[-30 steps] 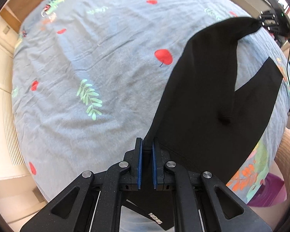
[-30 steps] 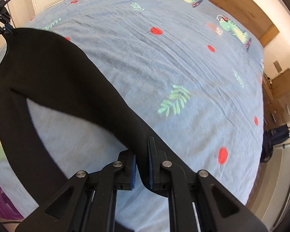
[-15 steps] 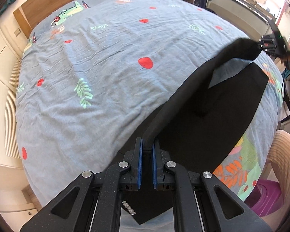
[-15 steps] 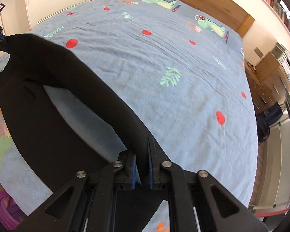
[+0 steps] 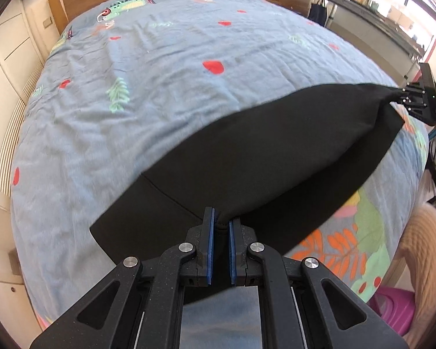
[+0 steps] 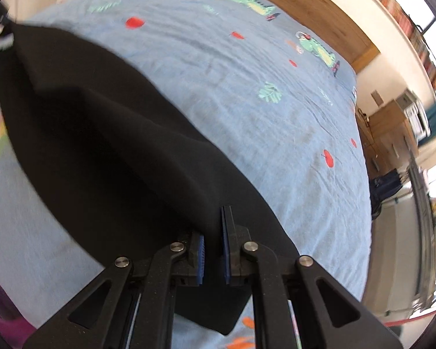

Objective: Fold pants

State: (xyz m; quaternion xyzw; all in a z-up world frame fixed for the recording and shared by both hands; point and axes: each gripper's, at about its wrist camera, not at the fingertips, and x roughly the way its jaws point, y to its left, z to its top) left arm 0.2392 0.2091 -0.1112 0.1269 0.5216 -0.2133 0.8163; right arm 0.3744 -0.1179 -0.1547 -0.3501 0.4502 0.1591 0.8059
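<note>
Right now the black pants (image 5: 264,157) are strung between the two claws, so their long axis runs from one claw straight across to the other, along the near edge of the bed (image 5: 160,93). Each claw has one end of that held edge, so neither hand is nearer the cloth; what matters is that the loose bulk of the pants lies ahead of and below both claws, draped down onto the blue bedspread, while the pinched edge is lifted above it.

The left claw (image 5: 219,226) is closed down to a narrow gap with a bunched bit of black cloth nipped between its blue pads (image 5: 209,250). From its camera the right claw (image 5: 415,101) shows small at the far end of the stretched edge, gripping the other corner. In the right camera the right claw (image 6: 212,244) is likewise nearly closed, with the cloth running right between its blue pads, so I judge it has firm hold.

Probably the fold is being carried over: the lifted edge would next need to travel across the lower layer, both claws moving level so it lands square
</note>
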